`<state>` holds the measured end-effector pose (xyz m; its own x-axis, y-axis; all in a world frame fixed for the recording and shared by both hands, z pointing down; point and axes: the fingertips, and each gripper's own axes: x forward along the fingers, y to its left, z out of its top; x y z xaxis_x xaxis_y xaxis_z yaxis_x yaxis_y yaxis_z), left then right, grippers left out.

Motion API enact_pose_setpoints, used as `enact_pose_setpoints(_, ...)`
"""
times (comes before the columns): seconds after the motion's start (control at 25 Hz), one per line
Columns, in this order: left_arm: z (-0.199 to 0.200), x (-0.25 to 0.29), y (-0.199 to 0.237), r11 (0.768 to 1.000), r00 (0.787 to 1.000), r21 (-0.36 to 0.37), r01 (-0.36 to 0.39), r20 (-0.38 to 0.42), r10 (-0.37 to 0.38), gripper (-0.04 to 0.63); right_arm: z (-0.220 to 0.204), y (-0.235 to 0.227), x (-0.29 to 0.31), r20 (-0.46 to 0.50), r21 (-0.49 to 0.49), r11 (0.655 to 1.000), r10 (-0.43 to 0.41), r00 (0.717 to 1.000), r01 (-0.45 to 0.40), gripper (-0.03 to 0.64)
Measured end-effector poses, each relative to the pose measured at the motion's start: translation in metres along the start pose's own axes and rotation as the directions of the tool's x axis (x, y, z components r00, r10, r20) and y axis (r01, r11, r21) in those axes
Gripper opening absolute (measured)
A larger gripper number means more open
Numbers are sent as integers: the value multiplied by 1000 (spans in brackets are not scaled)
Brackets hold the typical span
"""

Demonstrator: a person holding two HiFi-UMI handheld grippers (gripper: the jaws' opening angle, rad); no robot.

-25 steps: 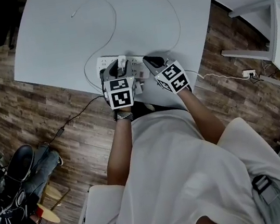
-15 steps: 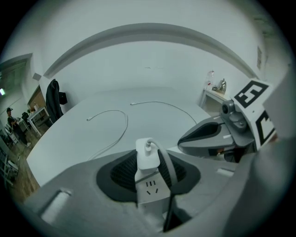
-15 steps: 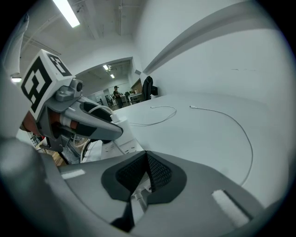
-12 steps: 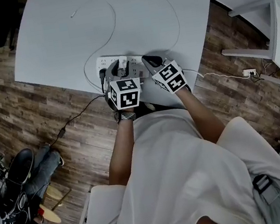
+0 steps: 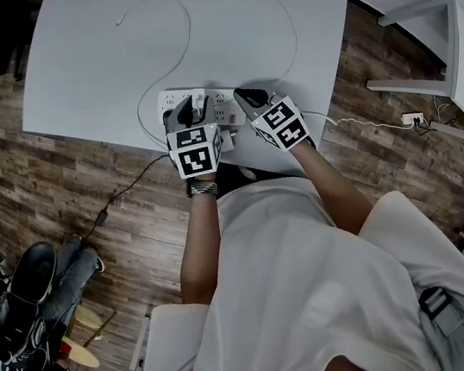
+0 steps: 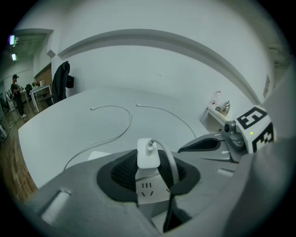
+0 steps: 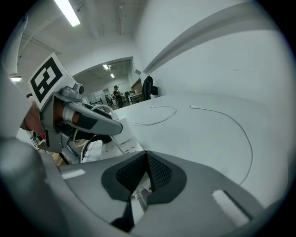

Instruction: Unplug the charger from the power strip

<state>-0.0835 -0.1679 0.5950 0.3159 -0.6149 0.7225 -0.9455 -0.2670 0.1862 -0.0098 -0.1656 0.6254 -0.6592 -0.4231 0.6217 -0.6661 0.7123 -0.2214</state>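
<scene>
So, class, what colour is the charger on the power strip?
The charger is white; the left gripper view shows it best.

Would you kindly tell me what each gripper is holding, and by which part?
The left gripper clamps the white charger by the sides of its body. The right gripper holds nothing; its jaws are together.

White charger [image 6: 148,155], white power strip [image 5: 172,102], brown wood-grain floor [image 5: 84,186]

Soft, even, washed-out light; a ceiling tube [image 7: 70,15] glares in the right gripper view. Both gripper views bulge and blacken at their round rims; the head view's corners curve.
</scene>
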Motion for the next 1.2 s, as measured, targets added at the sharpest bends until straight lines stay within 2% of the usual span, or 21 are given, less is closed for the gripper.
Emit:
enact_pose_setpoints(0.12, 0, -1, 0, 1000, 1000, 13, -4, -2, 4, 143, 0, 1, -1, -2, 0, 1000, 0, 1000, 0, 3)
enact_pose_setpoints(0.32, -3, 0, -3, 994, 999, 107, -37, -23, 40, 143, -1, 1, 0, 1, 0, 1000, -5, 1000, 5, 3)
enact_pose_setpoints(0.44, -3, 0, -4, 990, 998, 136, -45, -26, 49, 143, -1, 1, -1, 1, -1, 1000, -7, 1000, 7, 3)
enact_pose_setpoints(0.64, -3, 0, -8, 973, 996, 217, -76, -23, 83, 144, -2, 2, -1, -2, -1, 1000, -5, 1000, 5, 3)
enact_pose_setpoints(0.76, -4, 1, -10, 967, 996, 241, -81, -26, 90, 144, -3, 2, -2, -2, -4, 1000, -3, 1000, 3, 3)
enact_pose_setpoints(0.84, -4, 1, -10, 974, 997, 217, -72, -22, 79, 144, -3, 2, -3, -2, -5, 1000, -3, 1000, 3, 3)
enact_pose_setpoints(1.0, -3, -3, -5, 997, 1000, 72, -26, 1, 26, 143, -4, 3, -3, 4, -4, 1000, -3, 1000, 3, 3)
enact_pose_setpoints(1.2, -2, -4, -2, 1000, 999, -12, 9, 41, -8, 143, -3, 2, -3, 8, -4, 1000, -4, 1000, 4, 3)
